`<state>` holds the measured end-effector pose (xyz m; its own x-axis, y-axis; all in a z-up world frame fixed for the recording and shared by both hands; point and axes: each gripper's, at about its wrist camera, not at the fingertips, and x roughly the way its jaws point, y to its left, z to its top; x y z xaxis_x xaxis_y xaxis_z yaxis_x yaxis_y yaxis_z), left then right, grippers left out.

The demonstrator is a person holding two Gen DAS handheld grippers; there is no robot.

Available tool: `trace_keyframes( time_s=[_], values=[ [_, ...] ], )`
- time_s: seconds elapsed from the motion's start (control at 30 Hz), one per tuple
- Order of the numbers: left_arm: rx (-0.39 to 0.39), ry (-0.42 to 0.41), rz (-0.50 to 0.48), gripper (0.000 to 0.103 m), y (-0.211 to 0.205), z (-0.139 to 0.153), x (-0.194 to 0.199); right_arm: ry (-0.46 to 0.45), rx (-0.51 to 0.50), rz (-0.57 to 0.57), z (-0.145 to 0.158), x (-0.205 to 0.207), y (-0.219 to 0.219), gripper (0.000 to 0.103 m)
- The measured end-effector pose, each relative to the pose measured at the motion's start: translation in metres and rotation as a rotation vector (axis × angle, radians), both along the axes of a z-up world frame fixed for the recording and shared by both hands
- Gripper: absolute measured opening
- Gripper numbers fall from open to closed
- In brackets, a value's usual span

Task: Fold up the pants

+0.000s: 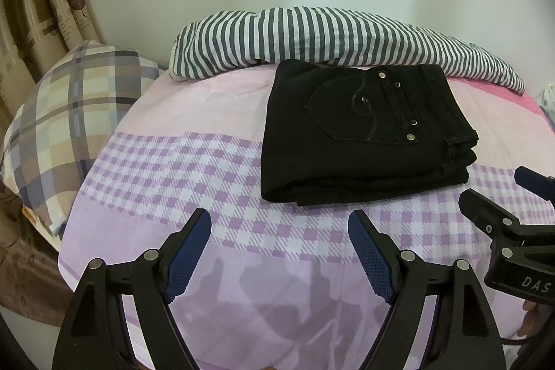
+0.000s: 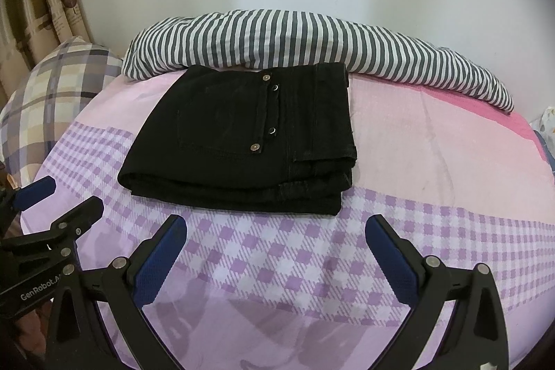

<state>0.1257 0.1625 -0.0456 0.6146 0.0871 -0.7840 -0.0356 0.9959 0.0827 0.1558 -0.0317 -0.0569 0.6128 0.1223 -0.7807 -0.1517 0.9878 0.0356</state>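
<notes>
Black pants (image 1: 367, 134) lie folded in a flat, layered rectangle on the bed, back pocket and metal rivets facing up. They also show in the right wrist view (image 2: 242, 137). My left gripper (image 1: 279, 224) is open and empty, held above the sheet just in front of the pants. My right gripper (image 2: 275, 229) is open and empty, also just in front of the pants. The right gripper shows at the right edge of the left wrist view (image 1: 499, 193), the left gripper at the left edge of the right wrist view (image 2: 66, 196).
The bed has a pink and purple checked sheet (image 1: 180, 169). A striped grey and white blanket (image 1: 312, 33) lies bunched along the wall behind the pants. A plaid pillow (image 1: 66, 113) sits at the left, with curtains (image 1: 41, 23) behind it.
</notes>
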Motion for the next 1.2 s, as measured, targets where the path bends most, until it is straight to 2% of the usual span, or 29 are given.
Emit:
trace_keyframes(
  time_s=[1.2],
  values=[
    [0.014, 0.006, -0.013, 0.082, -0.004, -0.003, 0.0, 0.043, 0.02, -0.015, -0.012, 0.001, -0.006, 0.102]
  ],
)
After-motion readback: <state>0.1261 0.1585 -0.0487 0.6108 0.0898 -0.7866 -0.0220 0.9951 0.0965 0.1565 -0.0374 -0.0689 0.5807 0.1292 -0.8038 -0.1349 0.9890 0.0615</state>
